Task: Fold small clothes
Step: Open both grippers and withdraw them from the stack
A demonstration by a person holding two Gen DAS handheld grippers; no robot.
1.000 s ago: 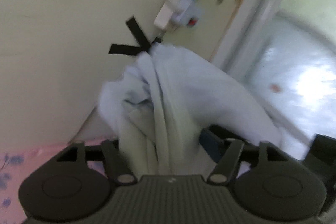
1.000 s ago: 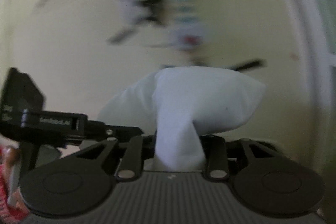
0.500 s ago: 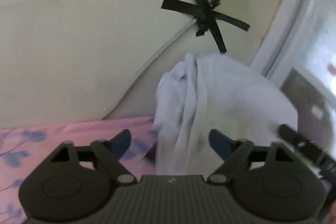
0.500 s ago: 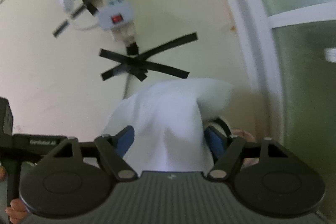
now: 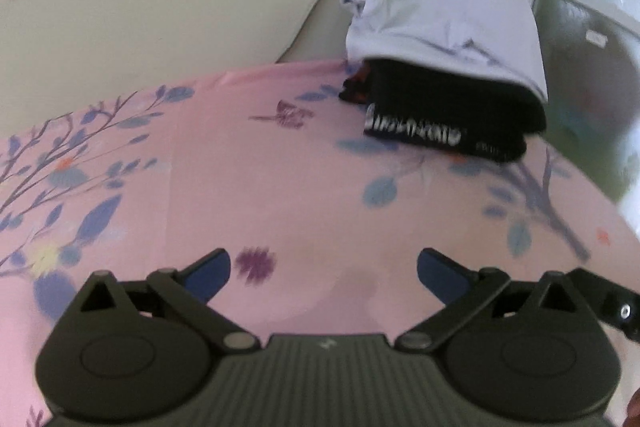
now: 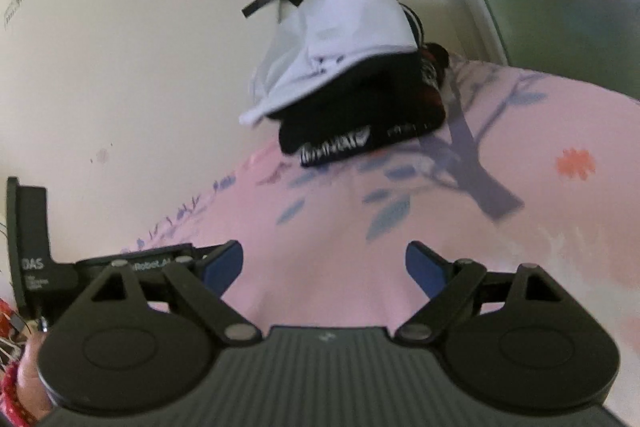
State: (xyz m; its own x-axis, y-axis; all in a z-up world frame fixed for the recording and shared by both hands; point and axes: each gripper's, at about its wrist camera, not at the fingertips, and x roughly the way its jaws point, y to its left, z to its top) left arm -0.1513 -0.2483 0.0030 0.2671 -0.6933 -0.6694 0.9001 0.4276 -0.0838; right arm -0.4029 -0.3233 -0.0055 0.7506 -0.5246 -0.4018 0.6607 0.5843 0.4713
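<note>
Released a moment earlier, white garment (image 5: 448, 23) now folded atop black clothes (image 5: 452, 115) at far bed (image 5: 280, 195) corner, against wall (image 5: 140, 7). Left gripper (image 5: 324, 269) and right gripper (image 6: 324, 265) drawn back, fingers (image 5: 208, 271) wide, empty. Likely ready for another piece.
</note>
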